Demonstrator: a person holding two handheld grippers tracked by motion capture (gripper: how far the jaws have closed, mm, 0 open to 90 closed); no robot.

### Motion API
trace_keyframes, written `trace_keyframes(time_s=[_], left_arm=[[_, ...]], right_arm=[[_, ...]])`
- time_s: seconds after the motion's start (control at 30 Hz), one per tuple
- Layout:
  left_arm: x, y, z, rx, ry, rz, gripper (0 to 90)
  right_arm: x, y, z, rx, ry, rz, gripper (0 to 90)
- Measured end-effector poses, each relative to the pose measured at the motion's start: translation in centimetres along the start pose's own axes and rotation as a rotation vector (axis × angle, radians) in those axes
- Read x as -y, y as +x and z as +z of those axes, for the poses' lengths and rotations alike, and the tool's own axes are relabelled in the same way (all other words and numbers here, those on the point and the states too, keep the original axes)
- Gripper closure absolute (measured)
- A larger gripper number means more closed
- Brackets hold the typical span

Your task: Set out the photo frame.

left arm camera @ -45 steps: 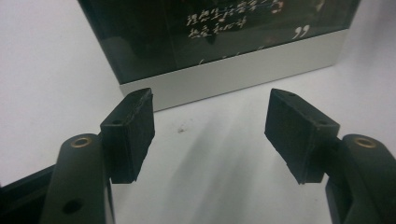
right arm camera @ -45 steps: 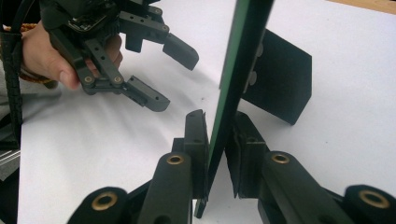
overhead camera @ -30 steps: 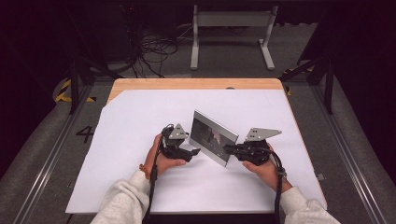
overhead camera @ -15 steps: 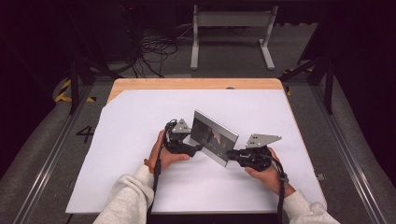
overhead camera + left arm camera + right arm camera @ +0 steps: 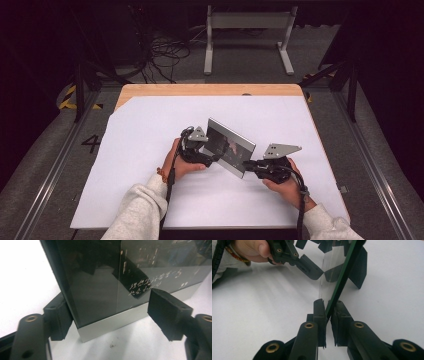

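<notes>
A dark glass picture frame (image 5: 231, 148) with a silver rim stands upright on the white table sheet (image 5: 150, 125). In the left gripper view its glass (image 5: 100, 287) bears white handwriting. My right gripper (image 5: 248, 165) is shut on the frame's right end; in the right gripper view both pads of the right gripper (image 5: 329, 312) pinch the thin green edge (image 5: 342, 277). My left gripper (image 5: 212, 159) straddles the frame's left end, its jaws having just been closing. Its left pad (image 5: 58, 315) sits behind the frame, while the right pad (image 5: 165, 307) stands apart from the glass. The left gripper's fingers (image 5: 310, 267) show beyond.
The wooden table edge (image 5: 210, 90) borders the sheet at the back. Behind the table a grey metal stand (image 5: 248, 35) and loose cables (image 5: 160, 55) lie on the floor. Both forearms in pale sleeves (image 5: 140, 210) come in from the near side.
My left gripper has edged in toward the frame's left end, and its jaws now stand on either side of it. The right gripper and the frame have stayed put.
</notes>
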State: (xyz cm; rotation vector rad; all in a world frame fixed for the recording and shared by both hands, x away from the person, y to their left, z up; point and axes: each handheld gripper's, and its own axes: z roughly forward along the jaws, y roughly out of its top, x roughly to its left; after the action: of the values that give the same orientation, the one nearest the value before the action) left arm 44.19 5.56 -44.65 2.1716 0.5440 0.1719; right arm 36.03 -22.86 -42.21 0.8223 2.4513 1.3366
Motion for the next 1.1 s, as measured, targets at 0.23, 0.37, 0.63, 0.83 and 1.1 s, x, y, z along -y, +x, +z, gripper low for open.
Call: trace_keyframes(time_s=[0.23,0.37,0.63,0.83,1.1], left_arm=[[0.3,-0.4,-0.8,-0.002,0.028,0.009,34.9],[0.7,-0.5,-1.5,-0.009,0.026,0.011,42.4],[1.2,-1.0,-2.5,-0.022,0.057,0.010,50.7],[1.6,-1.6,-3.0,-0.021,0.068,0.012,52.6],[1.9,-2.2,-3.5,-0.017,0.074,0.012,54.4]], right_arm=[[0.2,-0.6,-0.3,0.017,-0.005,0.023,82.7],[0.2,-0.6,-0.2,0.021,-0.010,0.030,82.5],[0.1,-1.0,0.0,0.015,-0.020,0.052,80.3],[0.1,-1.5,0.2,0.013,-0.032,0.086,78.2],[0.0,-1.9,0.5,0.013,-0.047,0.114,75.5]])
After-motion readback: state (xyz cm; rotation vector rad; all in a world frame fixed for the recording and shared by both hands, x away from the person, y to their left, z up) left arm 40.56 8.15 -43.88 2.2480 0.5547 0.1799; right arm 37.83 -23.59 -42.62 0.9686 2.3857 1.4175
